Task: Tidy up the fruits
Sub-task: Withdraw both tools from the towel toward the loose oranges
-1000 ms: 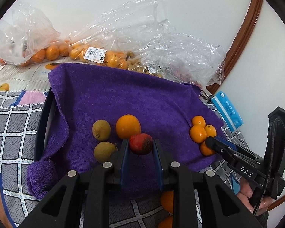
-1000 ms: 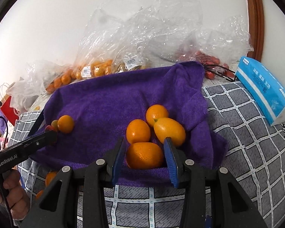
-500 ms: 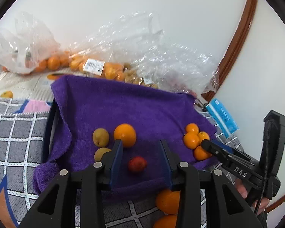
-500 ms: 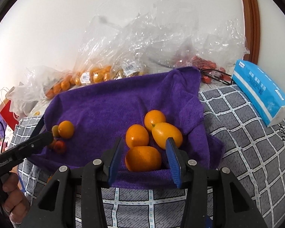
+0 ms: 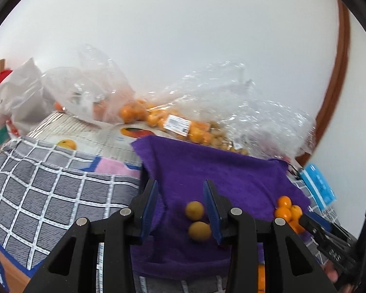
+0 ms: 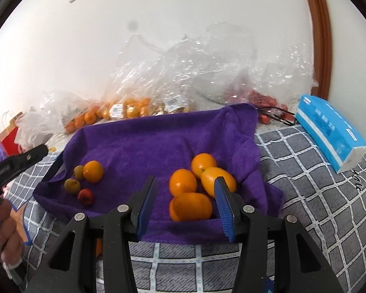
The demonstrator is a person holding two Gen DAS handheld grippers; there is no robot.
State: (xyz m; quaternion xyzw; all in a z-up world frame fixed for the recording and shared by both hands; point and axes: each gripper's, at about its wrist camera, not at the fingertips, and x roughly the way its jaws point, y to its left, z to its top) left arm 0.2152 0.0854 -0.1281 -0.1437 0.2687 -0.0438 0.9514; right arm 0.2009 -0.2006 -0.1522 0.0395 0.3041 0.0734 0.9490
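Purple towel lies spread over the grey checked cover. Four shiny orange fruits sit bunched on its right side; the front one is oval and lies sideways. On the left are two dull green-yellow fruits, one orange, and a small red fruit. The right tongs have just been opening and grip nothing. The left tongs are open too, empty.
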